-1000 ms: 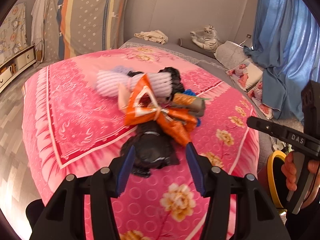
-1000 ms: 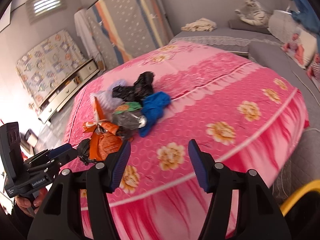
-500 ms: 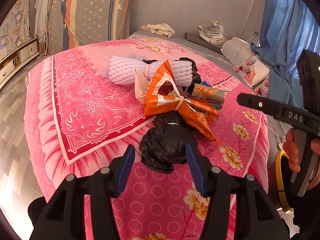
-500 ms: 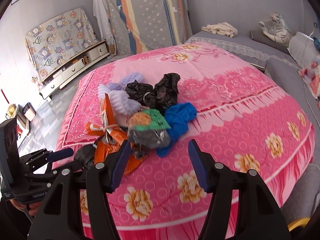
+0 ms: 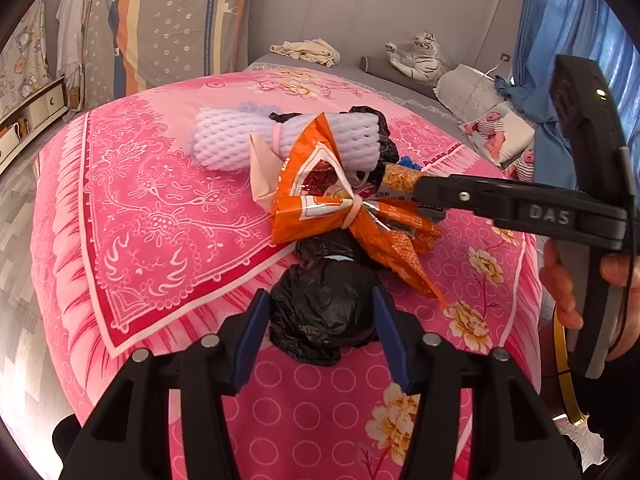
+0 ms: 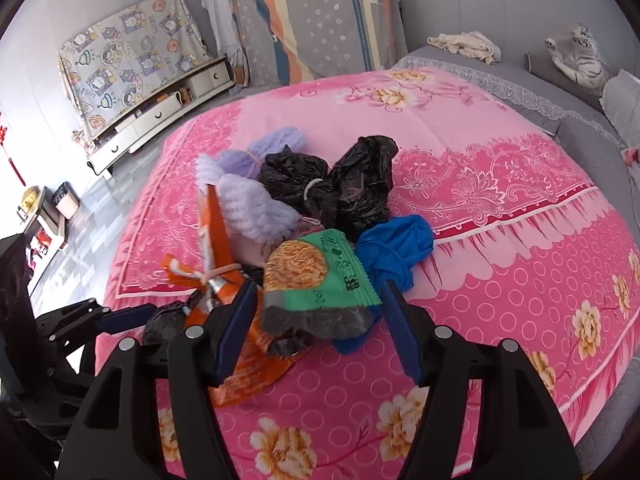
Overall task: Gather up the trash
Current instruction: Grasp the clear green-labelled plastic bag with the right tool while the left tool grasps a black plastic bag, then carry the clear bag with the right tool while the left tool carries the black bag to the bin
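A pile of trash lies on the pink bed [image 5: 152, 216]. A crumpled black bag [image 5: 324, 312] sits between the open fingers of my left gripper [image 5: 322, 322]. Behind it lie a tied orange wrapper [image 5: 320, 200] and a white foam net [image 5: 240, 140]. In the right wrist view, my right gripper [image 6: 318, 314] is open around a green and orange snack wrapper [image 6: 316, 276]. A blue bag [image 6: 396, 248], another black bag [image 6: 340, 188], the foam net [image 6: 252, 204] and the orange wrapper [image 6: 216, 240] lie around it. The right gripper [image 5: 432, 200] reaches in from the right in the left view.
A yellow-rimmed bin [image 5: 560, 360] stands on the floor at the bed's right. A grey couch with a toy tiger [image 5: 420, 56] and pillows lies beyond the bed. A low cabinet [image 6: 168, 112] stands by the left wall. Blue curtains [image 5: 560, 40] hang at right.
Both grippers have moved forward onto the pile. The left now straddles the black bag; the right now straddles the green snack wrapper. Both stay open.
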The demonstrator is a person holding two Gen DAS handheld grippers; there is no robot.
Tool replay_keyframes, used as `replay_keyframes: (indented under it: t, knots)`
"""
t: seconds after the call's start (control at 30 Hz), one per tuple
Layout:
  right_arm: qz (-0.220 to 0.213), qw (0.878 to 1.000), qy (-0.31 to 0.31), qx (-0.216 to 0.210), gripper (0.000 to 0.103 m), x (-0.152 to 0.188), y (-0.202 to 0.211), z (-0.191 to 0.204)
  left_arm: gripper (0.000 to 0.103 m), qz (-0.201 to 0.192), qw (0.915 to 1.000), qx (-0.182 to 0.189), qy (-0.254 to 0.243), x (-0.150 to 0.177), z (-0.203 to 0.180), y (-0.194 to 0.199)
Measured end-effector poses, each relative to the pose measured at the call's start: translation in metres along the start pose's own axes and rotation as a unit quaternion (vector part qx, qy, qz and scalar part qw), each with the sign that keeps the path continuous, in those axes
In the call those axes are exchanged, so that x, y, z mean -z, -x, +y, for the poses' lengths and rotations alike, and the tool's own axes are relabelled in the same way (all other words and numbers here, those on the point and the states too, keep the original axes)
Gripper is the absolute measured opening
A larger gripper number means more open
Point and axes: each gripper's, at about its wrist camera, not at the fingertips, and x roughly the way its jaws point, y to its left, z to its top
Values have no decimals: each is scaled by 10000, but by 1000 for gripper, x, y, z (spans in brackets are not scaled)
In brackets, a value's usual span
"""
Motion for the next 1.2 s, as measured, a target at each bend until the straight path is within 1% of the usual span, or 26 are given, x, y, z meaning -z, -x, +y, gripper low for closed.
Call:
replay_keyframes:
  t: [0.17,0.3,0.4,0.47,0.53,0.63,0.67,0.7,0.83,1.03,1.2]
  knots:
    - [152,9999,-62,26,60,-3,-18,-5,50,78,9999,76,-11,-5,0,-11]
    - [185,9998,-96,34,59,-6,-27,-7,50,132,9998,129,22,-9,2,-20]
    - [198,9997,-100,43,55,-8,-33,-9,50,175,9998,119,32,-11,0,-28]
    - [191,9997,-121,43,52,-9,-35,-10,48,164,9998,134,69,-13,-1,-30]
    - [189,9998,-101,20,45,-10,-36,-10,41,170,9996,179,105,-14,-2,-32]
    - [123,9999,-61,60,41,-10,-35,-9,36,151,9996,200,137,-14,-3,-33]
    - [99,9999,-33,89,40,-9,-35,-8,35,141,9995,209,166,-13,-2,-32]
    - [84,9999,-28,101,36,-9,-34,-8,34,127,9994,218,219,-13,-1,-32]
    - [22,9999,-93,129,32,-7,-29,-10,31,107,9991,237,333,-11,4,-27]
    - [-183,9996,-180,69,31,-5,-9,-12,31,-42,9994,115,327,-9,6,-10]
    - [-285,9993,-237,-40,31,-5,6,-10,31,-247,9990,-36,375,-6,10,13]
